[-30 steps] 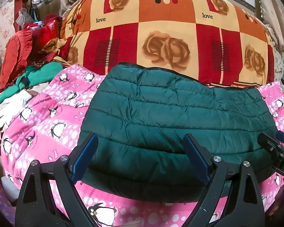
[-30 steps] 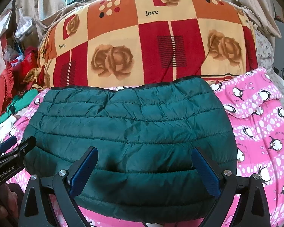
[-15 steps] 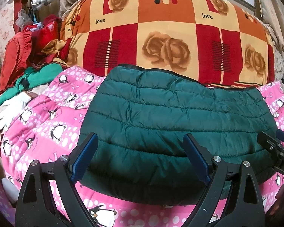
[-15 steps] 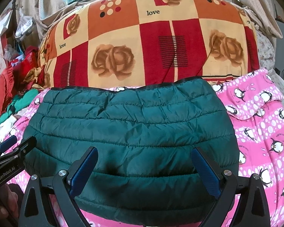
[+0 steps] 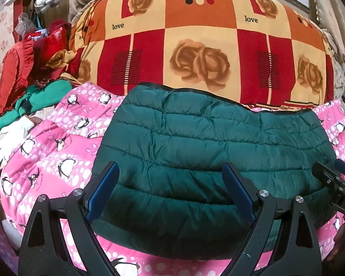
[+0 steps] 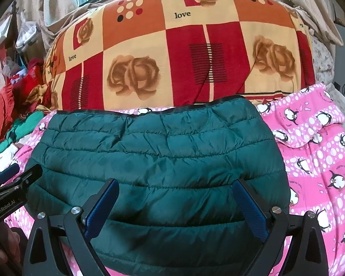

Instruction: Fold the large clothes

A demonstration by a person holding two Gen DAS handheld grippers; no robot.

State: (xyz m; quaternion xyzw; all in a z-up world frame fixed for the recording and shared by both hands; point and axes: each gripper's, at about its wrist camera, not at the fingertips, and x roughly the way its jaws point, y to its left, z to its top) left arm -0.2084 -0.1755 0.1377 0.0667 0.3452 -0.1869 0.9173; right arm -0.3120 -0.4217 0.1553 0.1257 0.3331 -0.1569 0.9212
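**Folded jacket on bed, both grippers spread**

Green quilted jacket (image 5: 209,151) lies folded flat on pink penguin blanket (image 5: 57,151), far edge against rolled rose-print quilt (image 5: 195,46). Left gripper (image 5: 170,191) and right gripper (image 6: 174,207) hover over its near edge, fingers spread wide, holding nothing. Clothes pile (image 5: 32,73) at left.

A pink penguin-print bedspread (image 5: 57,151) covers the bed. Behind it rises a thick folded quilt (image 5: 195,53) in red, orange and cream squares (brown roses, the word "love"). At the far left lie red clothes (image 5: 16,69), green garments (image 5: 43,94) and a white glove (image 5: 9,138).
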